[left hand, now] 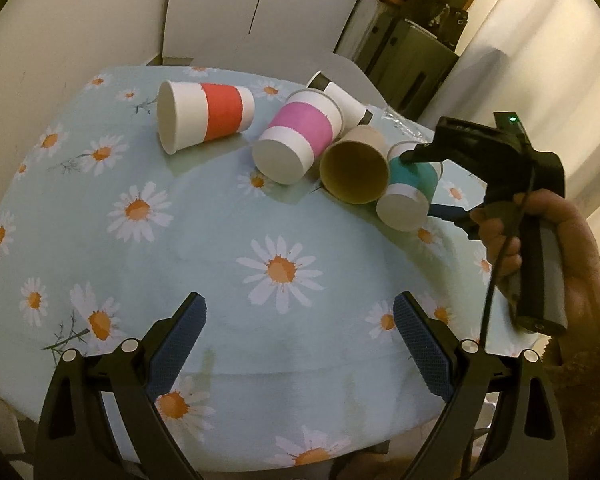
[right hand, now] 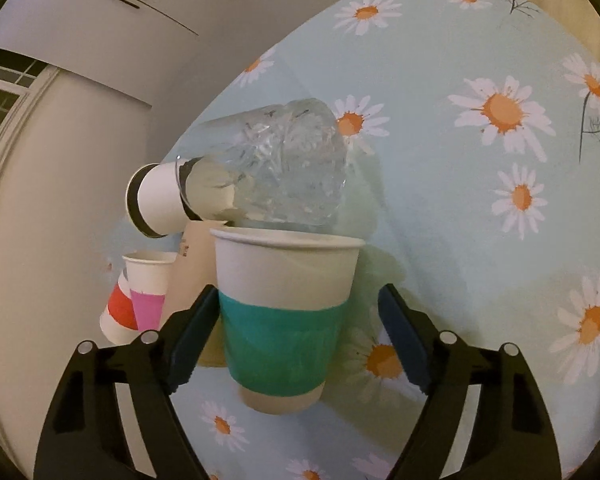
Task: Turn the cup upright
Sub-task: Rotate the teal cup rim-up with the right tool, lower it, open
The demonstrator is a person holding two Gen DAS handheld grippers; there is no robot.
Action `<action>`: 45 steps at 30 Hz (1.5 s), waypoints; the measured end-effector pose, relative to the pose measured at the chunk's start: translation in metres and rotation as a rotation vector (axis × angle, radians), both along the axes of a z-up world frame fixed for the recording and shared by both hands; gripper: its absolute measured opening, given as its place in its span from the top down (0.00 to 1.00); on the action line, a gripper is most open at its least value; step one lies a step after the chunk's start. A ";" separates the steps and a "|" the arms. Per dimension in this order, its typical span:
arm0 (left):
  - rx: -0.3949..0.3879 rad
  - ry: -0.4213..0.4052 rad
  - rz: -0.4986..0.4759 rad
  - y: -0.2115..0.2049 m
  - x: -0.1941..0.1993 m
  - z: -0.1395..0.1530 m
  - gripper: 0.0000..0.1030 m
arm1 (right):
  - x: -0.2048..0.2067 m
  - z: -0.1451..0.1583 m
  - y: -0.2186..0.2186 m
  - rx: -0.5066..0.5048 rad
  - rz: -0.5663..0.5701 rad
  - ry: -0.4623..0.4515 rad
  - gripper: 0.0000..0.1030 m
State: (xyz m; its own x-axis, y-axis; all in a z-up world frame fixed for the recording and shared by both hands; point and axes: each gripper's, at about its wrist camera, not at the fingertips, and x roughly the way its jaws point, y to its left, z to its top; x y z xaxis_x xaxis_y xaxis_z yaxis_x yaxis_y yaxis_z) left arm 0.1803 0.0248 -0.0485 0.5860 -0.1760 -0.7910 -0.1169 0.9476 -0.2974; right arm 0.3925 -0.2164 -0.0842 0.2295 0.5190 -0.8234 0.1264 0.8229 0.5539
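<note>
Several paper cups lie on their sides on a daisy tablecloth (left hand: 220, 240). The teal-banded cup (left hand: 410, 188) lies at the right of the row. My right gripper (right hand: 300, 344) is open around it: the left pad touches its side and the right pad stands apart. In the left wrist view the right gripper (left hand: 432, 184) straddles this cup, one finger above it and one below. My left gripper (left hand: 300, 328) is open and empty, over the near part of the table.
Beside the teal cup lie a brown cup (left hand: 356, 170), a pink-banded cup (left hand: 298, 136), a red-banded cup (left hand: 204, 116) and a black-banded white cup (left hand: 340, 98). A clear plastic cup (right hand: 284, 164) lies behind the teal one. The table edge runs close behind.
</note>
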 end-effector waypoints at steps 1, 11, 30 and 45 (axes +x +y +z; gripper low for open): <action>0.004 -0.001 -0.001 -0.001 0.000 0.000 0.10 | 0.000 -0.002 0.000 -0.004 0.000 0.003 0.22; -0.016 -0.023 0.013 0.009 -0.006 0.012 0.10 | -0.030 0.034 -0.001 -0.051 0.067 -0.064 0.35; -0.183 -0.014 0.149 0.079 -0.038 0.028 0.10 | -0.151 0.025 0.098 -0.186 0.494 0.029 0.35; -0.180 0.035 0.087 0.071 -0.035 0.023 0.10 | -0.161 0.019 0.115 -0.295 0.524 -0.021 0.19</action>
